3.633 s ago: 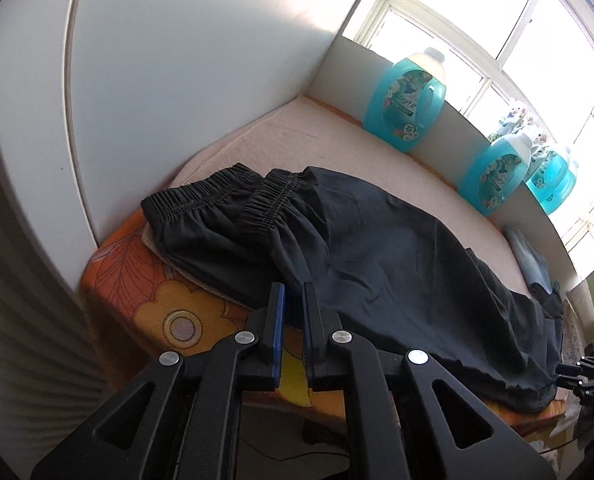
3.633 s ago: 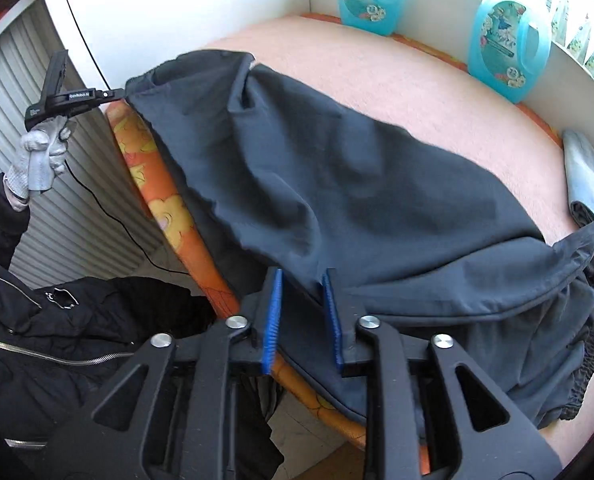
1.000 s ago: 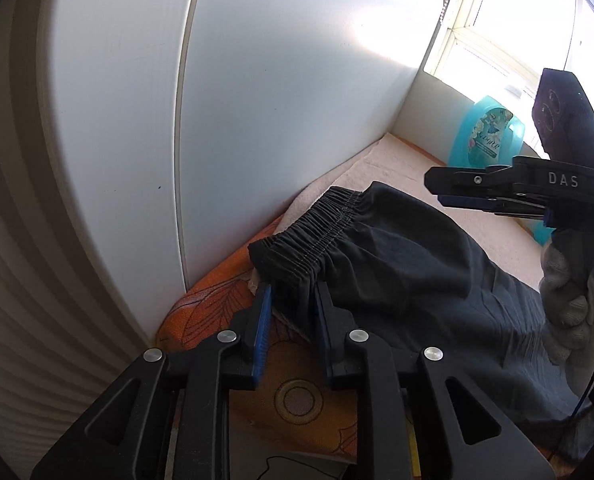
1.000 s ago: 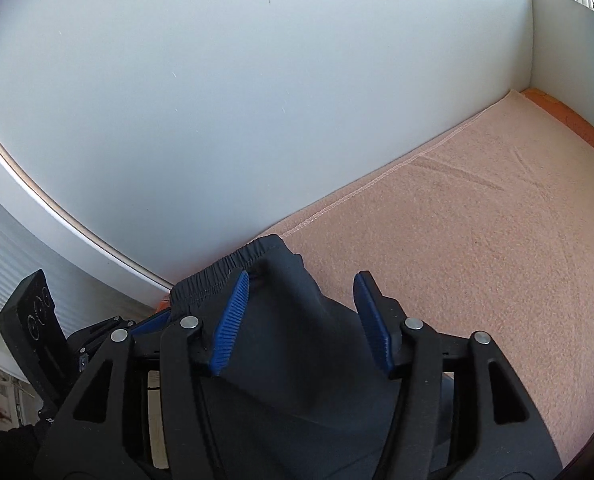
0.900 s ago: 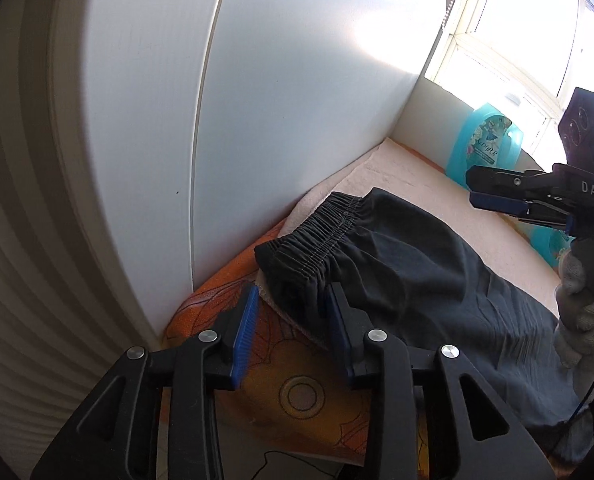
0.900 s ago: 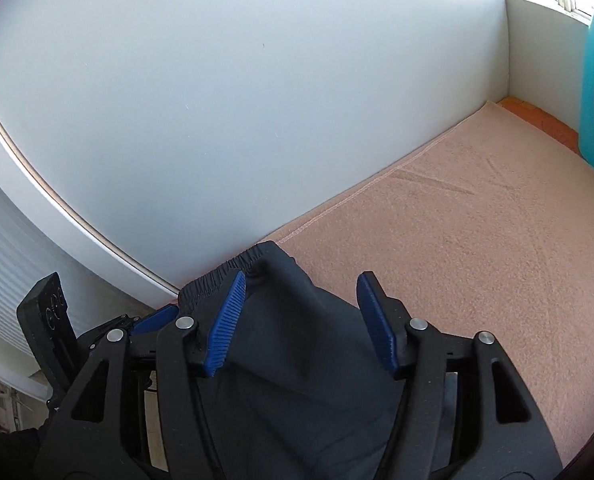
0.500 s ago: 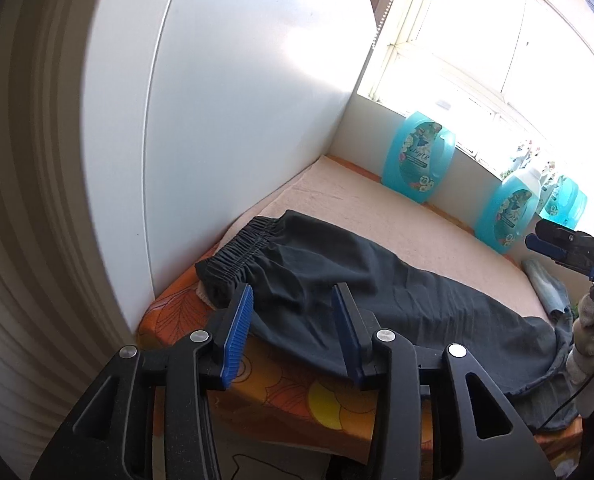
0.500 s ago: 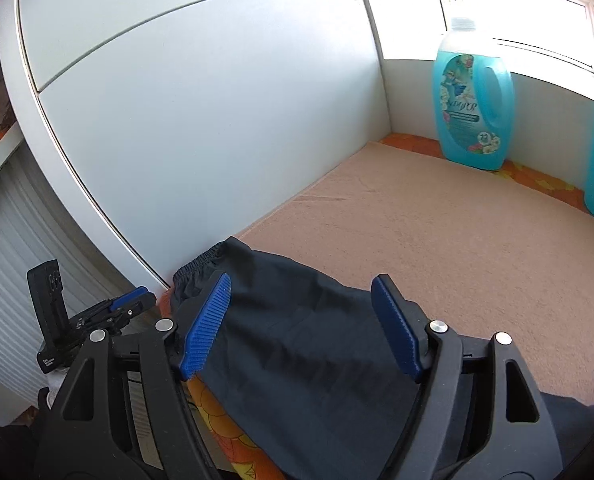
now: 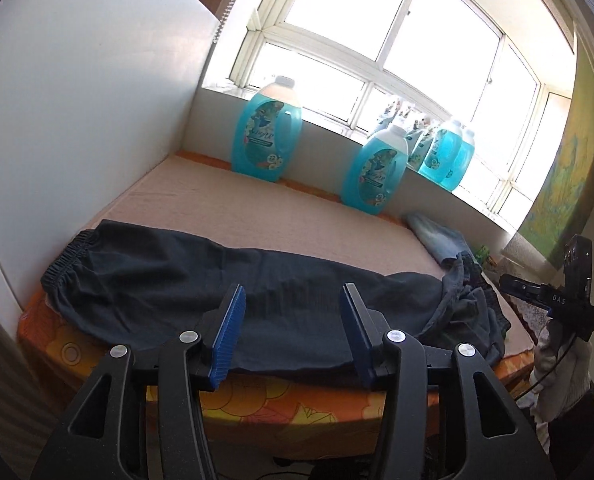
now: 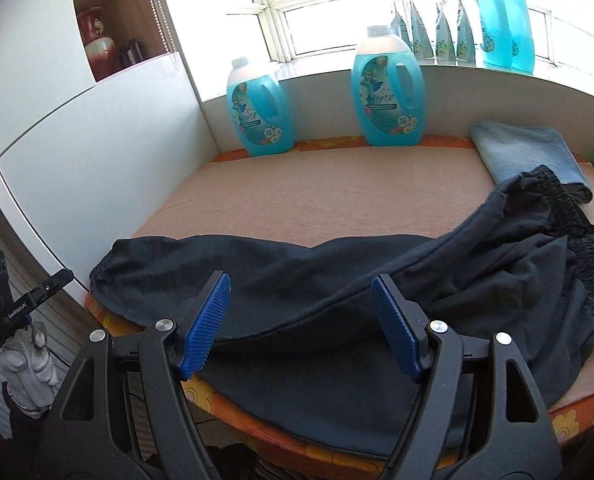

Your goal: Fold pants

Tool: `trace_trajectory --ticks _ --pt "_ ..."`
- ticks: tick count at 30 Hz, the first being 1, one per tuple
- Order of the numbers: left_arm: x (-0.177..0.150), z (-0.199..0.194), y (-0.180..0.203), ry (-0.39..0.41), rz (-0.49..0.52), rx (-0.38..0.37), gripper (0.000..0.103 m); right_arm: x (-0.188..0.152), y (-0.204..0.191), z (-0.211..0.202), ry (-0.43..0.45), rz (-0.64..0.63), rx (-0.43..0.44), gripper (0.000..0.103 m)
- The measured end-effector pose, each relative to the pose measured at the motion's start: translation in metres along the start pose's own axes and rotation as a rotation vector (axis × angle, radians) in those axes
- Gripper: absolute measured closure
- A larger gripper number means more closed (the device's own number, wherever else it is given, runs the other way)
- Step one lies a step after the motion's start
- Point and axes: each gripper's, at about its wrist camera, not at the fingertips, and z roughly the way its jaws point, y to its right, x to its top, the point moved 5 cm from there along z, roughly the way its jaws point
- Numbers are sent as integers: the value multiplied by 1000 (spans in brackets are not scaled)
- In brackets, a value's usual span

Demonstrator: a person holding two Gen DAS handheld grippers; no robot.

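Observation:
Dark pants [image 9: 201,280] lie stretched along the front edge of the beige-covered table [image 9: 257,216], legs laid one over the other, cuffs at the left, bunched waistband at the right [image 10: 569,240]. My left gripper [image 9: 293,320] is open and empty, held back in front of the pants' middle. My right gripper [image 10: 301,320] is open and empty, also back from the table edge over the pants [image 10: 297,280]. Each gripper shows in the other's view, at the far right [image 9: 553,300] and at the far left [image 10: 21,304].
Blue detergent bottles [image 9: 267,140] [image 10: 389,92] stand along the back ledge under the window. A folded light-blue cloth [image 10: 525,148] lies at the back right. A white cabinet wall [image 9: 77,120] bounds the left side. An orange floral cover [image 9: 297,404] hangs over the front edge.
Both grippers let go of the pants' cuff end at the left, opened wide and pulled back from the table. The pants now lie flat along the edge.

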Motion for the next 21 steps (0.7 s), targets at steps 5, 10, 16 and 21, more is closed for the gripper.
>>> trace_trajectory --ticks 5,10,16,21 --pt "-4 14 51 -41 67 -110 55 -30 86 -49 30 161 -109 27" --pt "-9 42 102 -100 142 -182 50 -55 178 -83 47 320 -247 27" --pt "-18 82 155 -180 212 -262 50 -73 273 -82 19 502 -345 27" --pt "-22 121 195 -259 275 -319 47 -77 328 -54 -6 647 -346 27"
